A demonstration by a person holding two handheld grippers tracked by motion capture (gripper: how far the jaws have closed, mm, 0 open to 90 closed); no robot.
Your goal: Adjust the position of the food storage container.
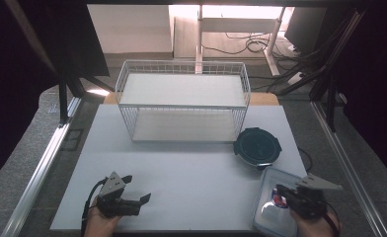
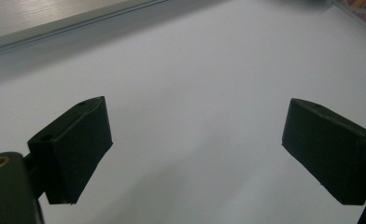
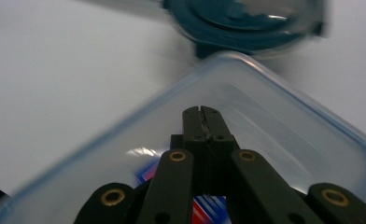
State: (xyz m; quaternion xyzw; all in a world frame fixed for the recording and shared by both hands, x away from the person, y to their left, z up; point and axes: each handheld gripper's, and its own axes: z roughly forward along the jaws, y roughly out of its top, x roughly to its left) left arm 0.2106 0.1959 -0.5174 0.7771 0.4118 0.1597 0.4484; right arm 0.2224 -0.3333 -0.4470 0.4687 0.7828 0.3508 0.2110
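A pale white counter (image 1: 181,168) fills the middle of a dim room, dark curtains hanging at both sides and cables trailing over the floor beyond its far edge. At its near right corner lies a clear plastic container (image 1: 270,217) with a blue-edged rim, rectangular with rounded corners, and something red, white and blue (image 1: 279,200) shows through it. The right claw (image 1: 282,192) hangs directly over that container, held from below by the person's right hand (image 1: 312,224); in the right gripper view its two black jaws are pressed flat together, tip to tip, with nothing caught between them, and the container's rim (image 3: 284,88) runs around them on all sides. That view is smeared with blur toward its upper edge. Just beyond the right claw, past the container's far corner, sits a round dark lid (image 1: 257,147), flat on the counter and close beside the container. Farther off from the claw, toward the back of the counter, stands a white wire basket rack (image 1: 183,101) of two tiers, each with a pale board as its floor. Well away across the counter, at the near left, the left claw (image 1: 137,200) rests low above the bare surface in the person's left hand (image 1: 102,222), its jaws spread wide apart with only white counter between them, as the left gripper view makes plain; a metal rail (image 2: 55,23) runs along the counter's edge ahead of it.
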